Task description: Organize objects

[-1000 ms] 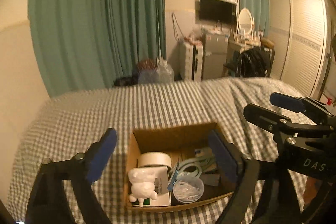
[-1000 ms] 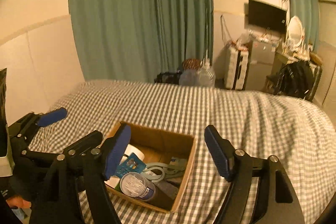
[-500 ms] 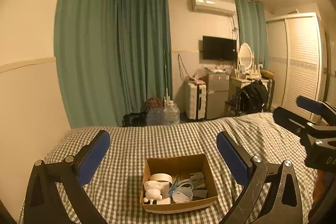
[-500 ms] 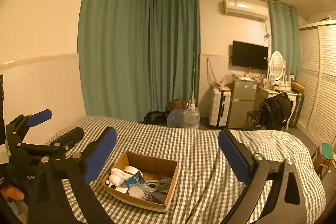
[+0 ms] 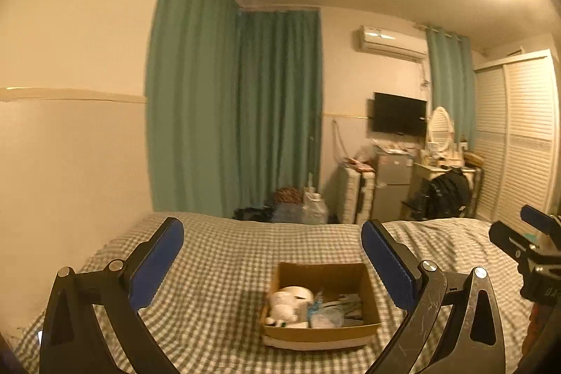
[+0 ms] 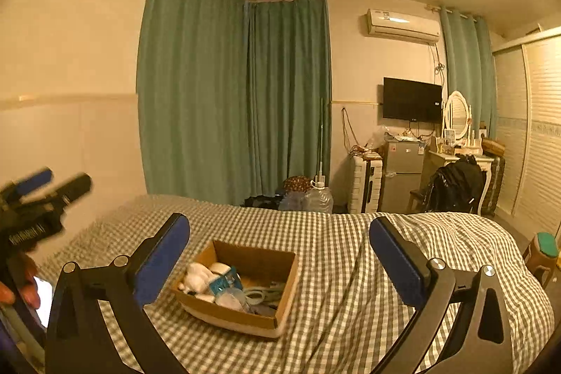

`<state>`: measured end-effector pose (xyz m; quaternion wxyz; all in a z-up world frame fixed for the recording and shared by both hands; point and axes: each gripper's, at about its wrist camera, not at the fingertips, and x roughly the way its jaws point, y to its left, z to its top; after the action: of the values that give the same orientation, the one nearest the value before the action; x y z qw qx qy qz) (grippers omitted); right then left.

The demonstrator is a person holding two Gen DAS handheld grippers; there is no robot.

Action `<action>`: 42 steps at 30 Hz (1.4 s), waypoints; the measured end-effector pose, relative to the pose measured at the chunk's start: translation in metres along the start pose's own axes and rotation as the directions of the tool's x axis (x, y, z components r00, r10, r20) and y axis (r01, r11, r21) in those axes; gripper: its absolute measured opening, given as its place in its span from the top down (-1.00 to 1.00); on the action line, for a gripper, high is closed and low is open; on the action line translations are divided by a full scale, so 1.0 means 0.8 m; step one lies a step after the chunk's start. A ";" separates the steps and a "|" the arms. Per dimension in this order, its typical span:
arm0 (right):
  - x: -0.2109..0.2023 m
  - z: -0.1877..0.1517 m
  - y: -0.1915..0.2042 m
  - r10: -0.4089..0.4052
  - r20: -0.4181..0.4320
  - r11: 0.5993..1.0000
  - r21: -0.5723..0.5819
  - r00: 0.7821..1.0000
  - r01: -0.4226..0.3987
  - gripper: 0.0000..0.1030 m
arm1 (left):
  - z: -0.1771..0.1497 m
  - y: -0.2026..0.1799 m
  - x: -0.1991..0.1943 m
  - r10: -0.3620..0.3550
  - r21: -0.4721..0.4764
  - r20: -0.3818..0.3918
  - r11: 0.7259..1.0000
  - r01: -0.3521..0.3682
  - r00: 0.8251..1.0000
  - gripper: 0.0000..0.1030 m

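Cardboard box (image 5: 319, 304) holds tape roll (image 5: 298, 292), white figurine (image 5: 282, 307).

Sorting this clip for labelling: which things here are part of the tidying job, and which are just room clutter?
Job: cardboard box on the checked bed, white figurine, tape roll, both open grippers.

Clutter: suitcase, water jug, backpack, television.

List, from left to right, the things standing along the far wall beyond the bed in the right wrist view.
Water jug → white suitcase → small fridge → black backpack on a chair → green-topped stool.
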<state>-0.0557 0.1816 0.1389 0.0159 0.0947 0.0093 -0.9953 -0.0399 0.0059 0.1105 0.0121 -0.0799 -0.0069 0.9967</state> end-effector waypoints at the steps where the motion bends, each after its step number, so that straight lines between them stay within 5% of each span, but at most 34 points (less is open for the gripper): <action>1: 0.004 -0.010 0.001 -0.001 0.002 1.000 -0.010 1.000 0.001 -0.99 | -0.010 0.003 -0.002 0.022 -0.002 0.004 1.000 -0.022 1.000 -1.00; 13: 0.050 -0.081 0.006 0.023 -0.073 1.000 0.010 0.997 -0.023 -0.99 | -0.095 0.010 0.020 0.031 -0.009 -0.117 0.999 -0.032 0.993 -1.00; 42: 0.056 -0.092 0.008 0.024 -0.101 0.999 0.031 0.995 -0.021 -0.99 | -0.100 -0.005 0.019 0.026 0.019 -0.146 1.000 -0.023 0.989 -1.00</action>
<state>-0.0860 0.1751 0.0580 0.0251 0.1452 -0.0060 -0.9891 -0.0417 0.0114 0.0289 0.0011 -0.1527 0.0034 0.9883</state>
